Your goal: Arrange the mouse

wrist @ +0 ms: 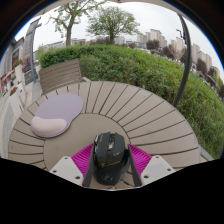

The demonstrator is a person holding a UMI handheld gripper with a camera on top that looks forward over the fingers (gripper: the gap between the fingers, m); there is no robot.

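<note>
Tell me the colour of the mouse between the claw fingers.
Black mouse, seen in the gripper view.

Your black computer mouse (pixel 110 157) covers most of the magenta pads (pixel 82 157), so you cannot tell whether the gripper (pixel 110 160) presses it. Behind the mouse, the pale lilac wrist-rest mouse pad (pixel 55 112) hides part of the round slatted wooden table (pixel 140 115). Beyond that table, the buildings are too small to make out.

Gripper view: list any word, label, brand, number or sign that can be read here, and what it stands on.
None can be read.
Mouse, between the gripper fingers: no legible brand or marking.
Mouse pad on the slatted table: plain, no print visible.
Distant buildings: any signs are too small to read.
</note>
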